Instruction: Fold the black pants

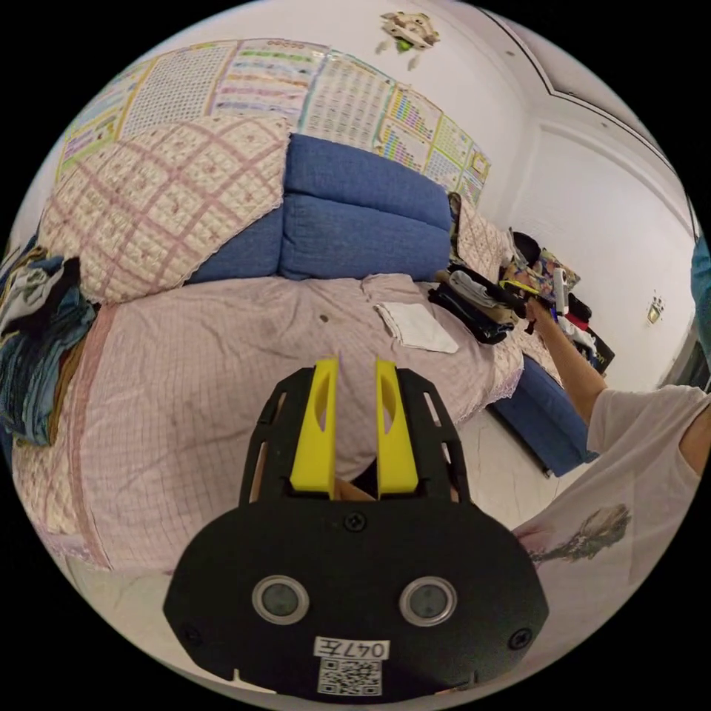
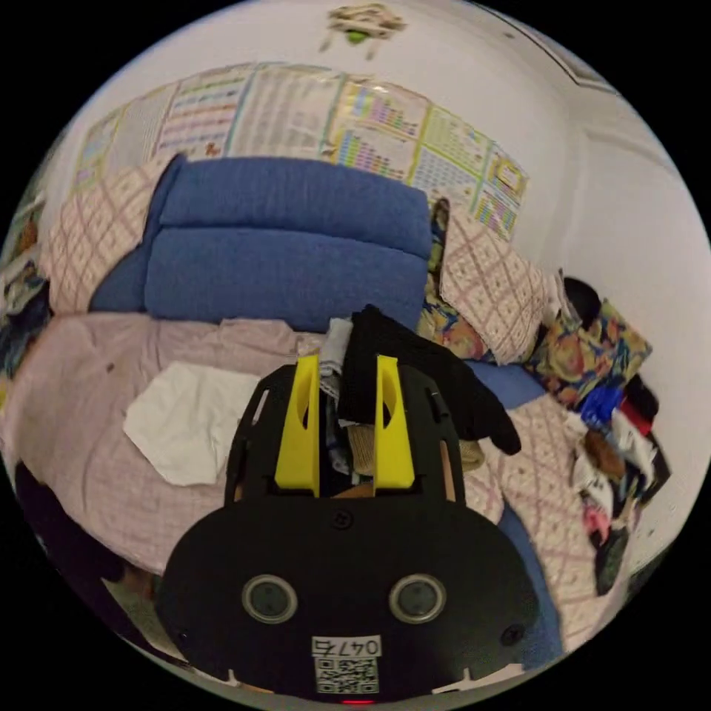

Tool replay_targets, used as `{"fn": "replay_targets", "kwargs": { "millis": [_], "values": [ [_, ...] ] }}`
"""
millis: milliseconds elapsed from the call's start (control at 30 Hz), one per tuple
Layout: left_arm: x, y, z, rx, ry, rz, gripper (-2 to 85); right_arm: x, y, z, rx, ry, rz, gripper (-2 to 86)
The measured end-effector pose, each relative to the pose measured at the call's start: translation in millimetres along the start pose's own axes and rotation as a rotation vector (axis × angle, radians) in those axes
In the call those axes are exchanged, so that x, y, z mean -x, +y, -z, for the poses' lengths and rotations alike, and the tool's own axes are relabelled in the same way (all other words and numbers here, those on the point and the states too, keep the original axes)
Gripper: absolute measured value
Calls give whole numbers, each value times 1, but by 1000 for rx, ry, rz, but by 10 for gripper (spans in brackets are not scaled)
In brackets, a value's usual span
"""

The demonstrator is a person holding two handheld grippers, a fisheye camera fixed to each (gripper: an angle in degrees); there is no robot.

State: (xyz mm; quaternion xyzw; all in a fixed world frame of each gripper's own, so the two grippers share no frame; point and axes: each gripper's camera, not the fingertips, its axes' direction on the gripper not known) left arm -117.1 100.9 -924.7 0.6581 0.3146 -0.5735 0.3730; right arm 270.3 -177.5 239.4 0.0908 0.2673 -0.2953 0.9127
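While the left gripper [image 1: 355, 370] hangs empty, fingers narrowly apart, over the bare bed [image 1: 185, 415], the right gripper [image 2: 346, 370] reaches the pile, fingers narrowly parted around the pants [image 2: 422, 370], likely to fetch them.

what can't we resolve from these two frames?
- Right claw: jaws apart around the black garment on the clothes pile; right gripper view is blurred, so contact is unclear.
- Black garment: bunched, so whether it is the pants is unclear.
- Left claw: open above the pink bedspread.
- Left gripper view: the person's hand at the clothes pile is too small to judge.
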Motion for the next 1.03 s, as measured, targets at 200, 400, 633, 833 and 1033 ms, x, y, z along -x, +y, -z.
{"fn": "replay_targets", "kwargs": {
  "millis": [200, 400, 633, 833, 1033],
  "values": [
    [31, 29, 22, 44, 4, 7, 80, 82, -46, -27, 143, 243, 464, 76],
    [64, 34, 52, 10, 47, 42, 80, 107, -109, -56, 269, 369, 610, 32],
    [89, 37, 91, 18, 71, 53, 78, 50, -263, -25, 177, 280, 236, 4],
    [105, 59, 138, -9, 61, 86, 71, 65, -262, -4, 73, 178, 326, 4],
    [102, 69, 172, 38, 33, 32, 68, 109, -243, -32, 125, 199, 460, 5]
  ]
}}
